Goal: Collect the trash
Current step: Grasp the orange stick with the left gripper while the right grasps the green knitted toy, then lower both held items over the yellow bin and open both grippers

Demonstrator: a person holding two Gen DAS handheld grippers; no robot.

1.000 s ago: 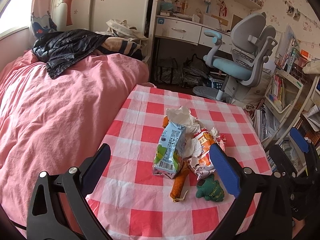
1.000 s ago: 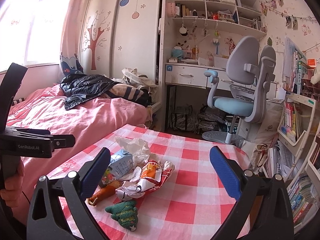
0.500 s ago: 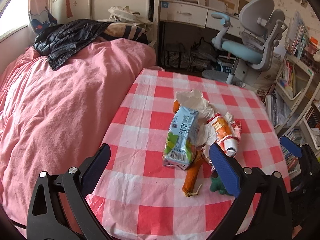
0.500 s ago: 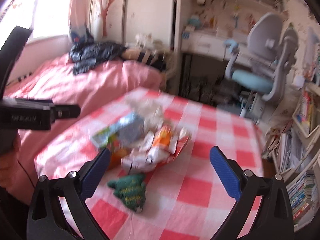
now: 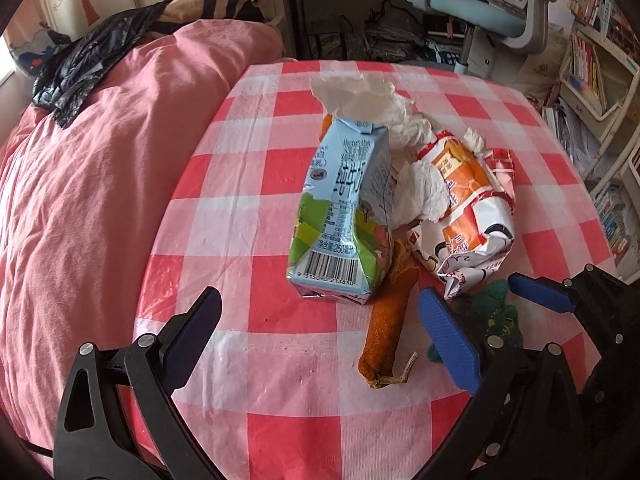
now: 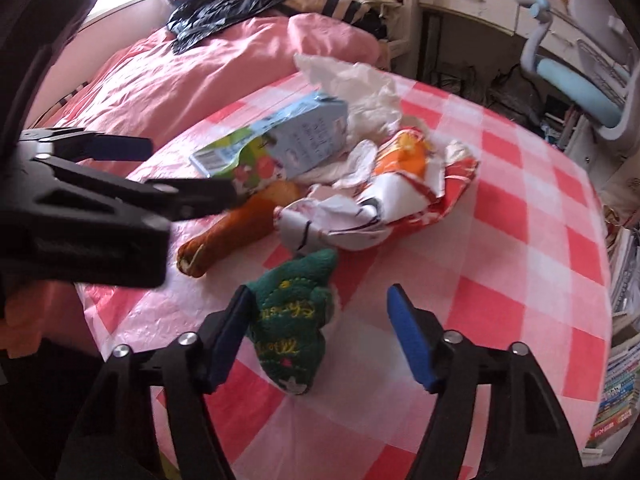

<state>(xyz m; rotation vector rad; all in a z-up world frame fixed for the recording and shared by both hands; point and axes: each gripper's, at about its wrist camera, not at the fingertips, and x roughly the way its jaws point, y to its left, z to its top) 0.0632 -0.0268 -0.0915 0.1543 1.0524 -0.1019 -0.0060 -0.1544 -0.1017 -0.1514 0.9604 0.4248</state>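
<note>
A pile of trash lies on the red-checked tablecloth [image 5: 256,208]: a blue milk carton [image 5: 340,216], crumpled white tissue [image 5: 372,100], an orange-and-white snack bag [image 5: 468,204] and an orange carrot-like piece [image 5: 388,320]. A green knitted toy [image 6: 296,320] lies nearest me. My left gripper [image 5: 320,320] is open, just short of the carton. My right gripper [image 6: 320,312] is open, with its left finger against the green toy; it also shows in the left wrist view [image 5: 532,292].
A pink bed [image 5: 80,200] with a black bag [image 5: 80,60] borders the table on the left. A desk chair [image 5: 500,12] and bookshelves [image 5: 600,80] stand behind and to the right. The table's front edge is close below me.
Both grippers have moved down and forward toward the pile. The right gripper has narrowed and now brackets the green toy. The trash has not moved.
</note>
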